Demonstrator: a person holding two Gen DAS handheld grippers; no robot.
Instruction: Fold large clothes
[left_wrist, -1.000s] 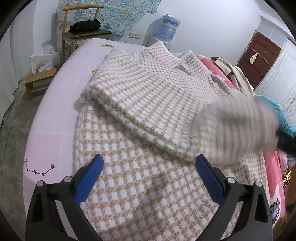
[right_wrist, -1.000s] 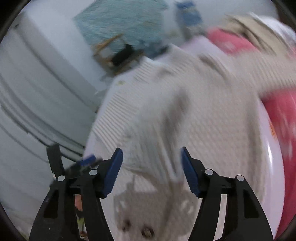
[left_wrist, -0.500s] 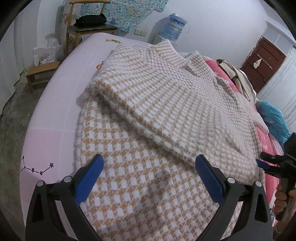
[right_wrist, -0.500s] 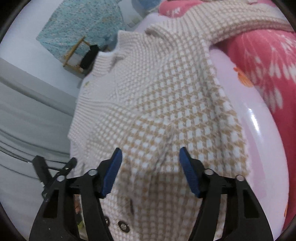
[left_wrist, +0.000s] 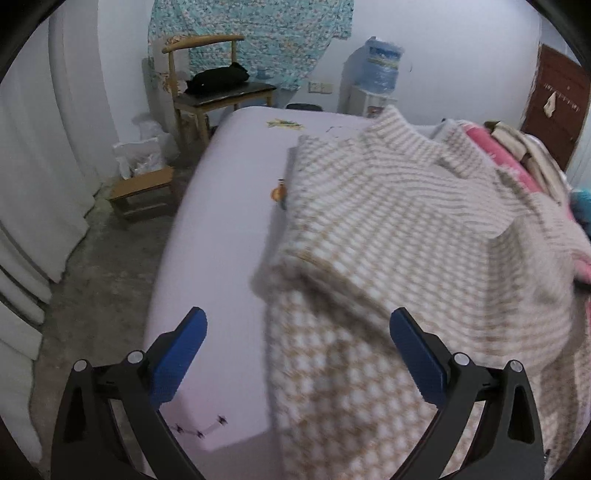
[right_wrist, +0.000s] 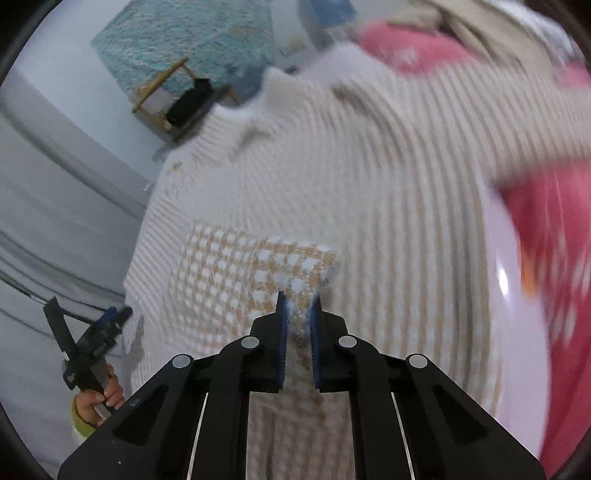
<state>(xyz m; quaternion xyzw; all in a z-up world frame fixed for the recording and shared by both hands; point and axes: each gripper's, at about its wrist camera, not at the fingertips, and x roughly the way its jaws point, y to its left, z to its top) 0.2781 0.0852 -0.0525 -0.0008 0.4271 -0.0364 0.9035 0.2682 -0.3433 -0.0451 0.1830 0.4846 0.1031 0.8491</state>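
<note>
A large knit coat (left_wrist: 388, 229) in a beige and white check lies spread on the bed, one sleeve folded across its front. My left gripper (left_wrist: 299, 347) is open and holds nothing. It hovers over the coat's left edge and the lavender sheet (left_wrist: 221, 221). In the right wrist view the coat (right_wrist: 332, 166) fills the middle. The jaws of my right gripper (right_wrist: 298, 306) are closing, with their blue pads pinching a folded corner of the fabric. The left gripper (right_wrist: 107, 321) also shows there at far left, held by a hand.
A pink blanket (right_wrist: 554, 240) and piled clothes lie along the bed's right side. Off the bed's left edge are bare floor, a low wooden stool (left_wrist: 142, 188), a chair (left_wrist: 218, 92) with a black bag, white curtains (left_wrist: 37, 184) and a water dispenser (left_wrist: 380, 66).
My right gripper has gone from wide open to pinched on a corner of the coat. The left wrist view has swung left, so the bed's edge and floor now show.
</note>
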